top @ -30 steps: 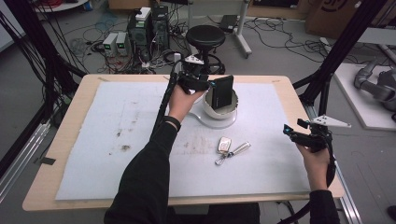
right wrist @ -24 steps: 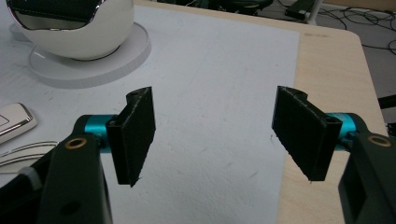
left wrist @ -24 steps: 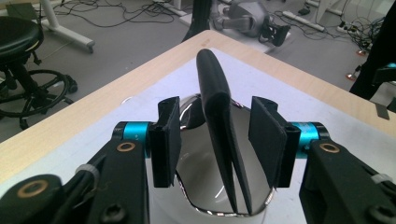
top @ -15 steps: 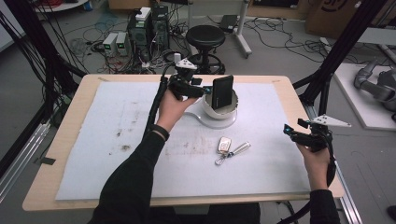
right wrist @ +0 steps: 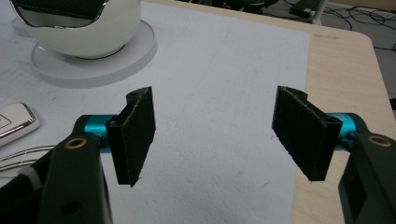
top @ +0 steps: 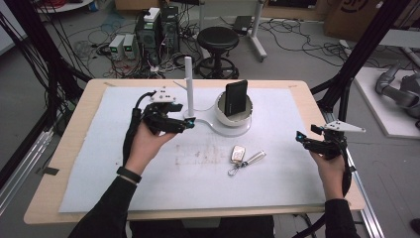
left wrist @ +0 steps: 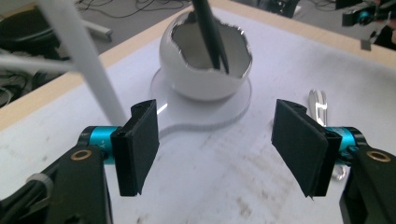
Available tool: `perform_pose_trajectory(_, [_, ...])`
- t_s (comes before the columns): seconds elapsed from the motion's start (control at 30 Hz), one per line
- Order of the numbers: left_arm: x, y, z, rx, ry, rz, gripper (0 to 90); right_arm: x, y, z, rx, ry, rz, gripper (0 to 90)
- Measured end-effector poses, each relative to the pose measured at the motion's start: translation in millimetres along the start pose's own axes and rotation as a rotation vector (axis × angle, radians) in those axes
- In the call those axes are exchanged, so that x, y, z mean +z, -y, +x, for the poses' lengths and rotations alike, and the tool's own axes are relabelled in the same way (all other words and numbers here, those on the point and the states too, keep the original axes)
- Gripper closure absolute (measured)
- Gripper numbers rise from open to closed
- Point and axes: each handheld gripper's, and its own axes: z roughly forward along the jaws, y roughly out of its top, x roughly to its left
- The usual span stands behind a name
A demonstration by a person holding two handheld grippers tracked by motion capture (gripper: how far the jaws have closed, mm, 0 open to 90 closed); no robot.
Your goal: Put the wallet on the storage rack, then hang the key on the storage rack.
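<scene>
High view: the bench (top: 64, 163) is a pale wooden top with rounded corners, nearly all of it covered by a white mat (top: 277, 188) that stops short of the wood on every side. The near half of the mat lies bare, with only faint smudges at its middle. The left tool (top: 190, 123) hovers over the left-centre of the mat, just beside a thin white upright post (top: 188, 84) that rises from a flat white base (top: 225, 130). Its jaws stand wide apart with nothing between them; the left gripper view shows the same broad gap, the post close beside the left jaw. The right tool (top: 300, 138) is held over the right edge of the mat, near the bench's right rim and well apart from everything else. In the right gripper view its jaws also stand wide apart and hold nothing, with bare mat and a strip of wood beneath.

A white bowl (top: 221, 110) with a jagged rim sits on the round end of the base, toward the far middle of the bench. A black phone (top: 236, 96) stands upright inside it, leaning on the rim. A key fob with a ring (top: 238, 154) lies flat on the mat in front of the bowl, between the two tools.
</scene>
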Motion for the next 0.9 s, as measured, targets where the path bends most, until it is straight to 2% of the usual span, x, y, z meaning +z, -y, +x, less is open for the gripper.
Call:
perform_pose_trajectory(0.03, [-6.2,8.6,0.7,0.006,-0.017,0.0,31.6,0.6,-0.1,0.2,-0.002,-0.001,0.0,30.7])
perform_pose_trajectory(0.3, [-25.3,46.5,6.4,-0.024,-0.034,-0.006,30.1,0.8,-0.1,0.2,0.003,-0.002,0.005,30.7])
perform_pose_trajectory(0.47, [-34.3,64.8,13.3,-0.051,-0.038,-0.041,30.0,1.2,-0.7,4.5,-0.001,-0.011,0.008,30.7])
perform_pose_trajectory(0.77, [-40.4,74.2,22.9,-0.071,-0.037,-0.056,30.0,8.5,-2.1,18.5,-0.024,-0.046,0.031,30.7])
perform_pose_trajectory(0.9, [-33.6,72.8,20.4,-0.063,-0.005,-0.06,30.0,9.7,-2.0,21.2,-0.033,-0.06,0.034,30.7])
